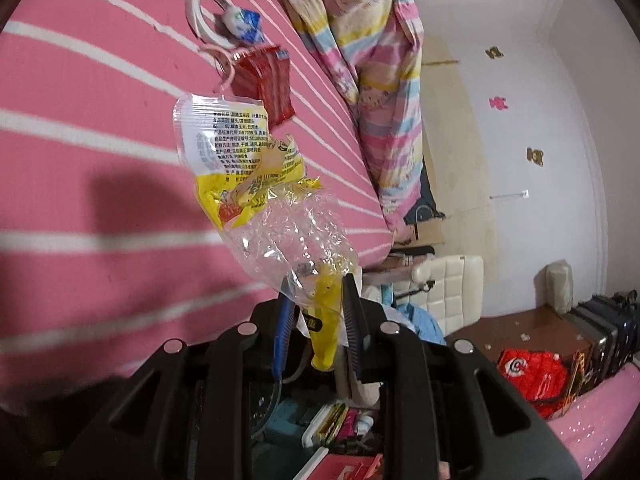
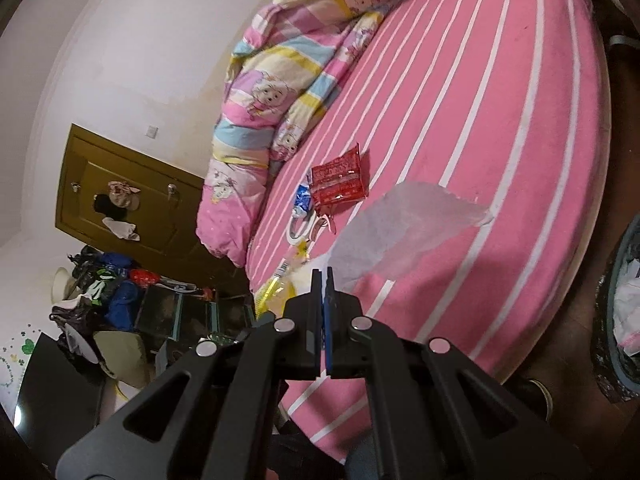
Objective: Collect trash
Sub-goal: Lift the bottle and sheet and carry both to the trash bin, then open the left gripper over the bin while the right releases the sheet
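Note:
My left gripper (image 1: 318,286) is shut on the lower end of a crumpled yellow and clear snack wrapper (image 1: 256,184), which stands up over the pink striped bed (image 1: 80,160). Behind it on the bed lie a red packet (image 1: 266,80), a blue and white wrapper (image 1: 244,26) and a white ring (image 1: 196,8). My right gripper (image 2: 323,274) is shut on the edge of a thin, translucent white plastic sheet (image 2: 408,232) that trails to the right above the bed. The red packet (image 2: 340,182) and blue wrapper (image 2: 303,198) lie beyond it. The yellow wrapper (image 2: 276,292) shows just left of its fingers.
A cartoon-print quilt (image 2: 280,80) is bunched along the bed's far side. A dark bin (image 2: 612,280) holding white waste sits at the right edge of the right wrist view. Floor clutter (image 2: 112,292) lies by a brown door (image 2: 120,192). A white chair (image 1: 452,284) and suitcases (image 1: 604,332) stand beyond the bed.

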